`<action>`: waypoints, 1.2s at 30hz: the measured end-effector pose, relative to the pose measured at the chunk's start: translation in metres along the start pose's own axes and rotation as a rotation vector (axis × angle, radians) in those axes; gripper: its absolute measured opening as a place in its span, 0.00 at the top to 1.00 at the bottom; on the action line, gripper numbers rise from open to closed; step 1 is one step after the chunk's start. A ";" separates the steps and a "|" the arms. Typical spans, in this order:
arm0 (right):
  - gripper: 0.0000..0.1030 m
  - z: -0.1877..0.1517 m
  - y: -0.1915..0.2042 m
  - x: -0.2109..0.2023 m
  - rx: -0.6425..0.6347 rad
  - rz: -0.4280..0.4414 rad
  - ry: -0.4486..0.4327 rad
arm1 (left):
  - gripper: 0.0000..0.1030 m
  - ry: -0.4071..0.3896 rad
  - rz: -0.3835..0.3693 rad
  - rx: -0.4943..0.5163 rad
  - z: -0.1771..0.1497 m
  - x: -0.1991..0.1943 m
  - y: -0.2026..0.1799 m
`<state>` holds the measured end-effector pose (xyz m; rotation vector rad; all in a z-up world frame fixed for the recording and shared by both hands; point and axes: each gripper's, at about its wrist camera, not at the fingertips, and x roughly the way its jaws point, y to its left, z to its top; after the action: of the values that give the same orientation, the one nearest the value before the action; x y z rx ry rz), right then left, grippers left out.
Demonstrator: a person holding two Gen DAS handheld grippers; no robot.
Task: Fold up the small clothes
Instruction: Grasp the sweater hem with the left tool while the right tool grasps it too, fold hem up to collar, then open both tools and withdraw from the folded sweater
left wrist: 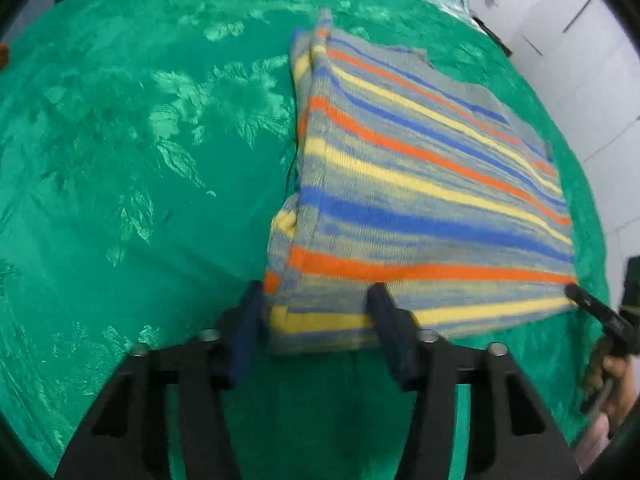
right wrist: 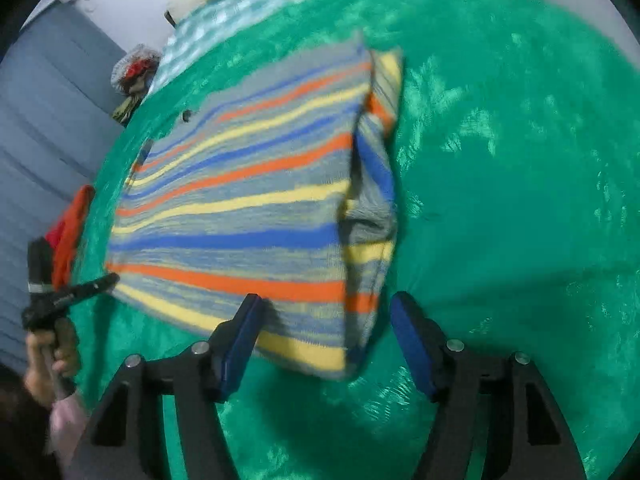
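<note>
A knit garment (left wrist: 420, 184) striped in orange, yellow, blue and grey lies folded on a green blanket (left wrist: 140, 160). In the left wrist view its near left corner fills the gap between the fingers of my left gripper (left wrist: 316, 292), which touch it on both sides. My right gripper (left wrist: 574, 290) shows at the near right corner. In the right wrist view the garment (right wrist: 248, 200) has its near corner between the jaws of my right gripper (right wrist: 328, 300), which stand apart; the right finger (right wrist: 408, 328) is clear of the cloth. My left gripper (right wrist: 109, 279) reaches the far corner.
The green blanket (right wrist: 520, 200) covers a bed. A checked cloth (right wrist: 224, 20) lies at its far end, and a red and orange cloth (right wrist: 72, 224) hangs at its edge. A person's hand (right wrist: 52, 356) holds the left gripper. White cabinet doors (left wrist: 560, 40) stand beyond the bed.
</note>
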<state>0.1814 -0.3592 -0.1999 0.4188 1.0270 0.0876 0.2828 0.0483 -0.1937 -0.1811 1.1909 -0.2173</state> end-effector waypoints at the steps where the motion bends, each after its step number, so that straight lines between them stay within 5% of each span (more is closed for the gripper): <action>1: 0.80 -0.002 0.002 -0.001 0.003 0.025 -0.004 | 0.94 0.006 -0.012 -0.017 0.001 0.002 0.001; 2: 0.95 0.003 -0.003 0.004 0.028 0.061 0.008 | 0.95 0.017 -0.040 -0.069 0.003 0.002 0.007; 6: 0.94 0.017 0.001 0.006 -0.015 0.041 0.047 | 0.96 0.020 -0.037 -0.050 0.006 -0.010 0.011; 12: 0.94 0.018 0.025 -0.046 -0.046 0.088 0.106 | 0.95 0.092 -0.100 0.000 -0.007 -0.060 0.018; 16: 0.94 -0.008 0.014 -0.025 -0.027 0.061 0.203 | 0.93 0.214 -0.070 0.012 -0.027 -0.023 0.027; 18: 0.92 -0.021 0.008 -0.008 -0.027 0.030 0.239 | 0.84 0.188 -0.065 0.005 -0.031 -0.024 0.031; 20: 0.74 -0.024 0.008 -0.015 -0.030 0.019 0.201 | 0.69 0.139 -0.033 -0.018 -0.032 -0.040 0.034; 22: 0.39 -0.027 0.012 -0.035 -0.047 -0.032 0.147 | 0.49 0.046 0.036 -0.007 -0.038 -0.063 0.036; 24: 0.33 -0.036 0.017 -0.066 -0.081 -0.098 0.035 | 0.27 -0.037 0.088 -0.017 -0.046 -0.080 0.034; 27: 0.32 -0.055 0.026 -0.089 -0.114 -0.184 -0.094 | 0.08 -0.175 0.163 -0.095 -0.078 -0.101 0.027; 30: 0.19 -0.089 0.035 -0.102 -0.108 -0.253 -0.205 | 0.06 -0.248 0.197 -0.122 -0.108 -0.093 0.015; 32: 0.11 -0.111 0.044 -0.095 -0.078 -0.305 -0.231 | 0.08 -0.215 0.192 -0.064 -0.127 -0.071 0.000; 36: 0.10 -0.129 0.048 -0.073 -0.110 -0.376 -0.138 | 0.13 -0.179 0.167 0.216 -0.138 -0.056 -0.042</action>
<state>0.0402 -0.2958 -0.1800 0.1251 0.9448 -0.2181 0.1316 0.0194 -0.1826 0.0869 0.9912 -0.1779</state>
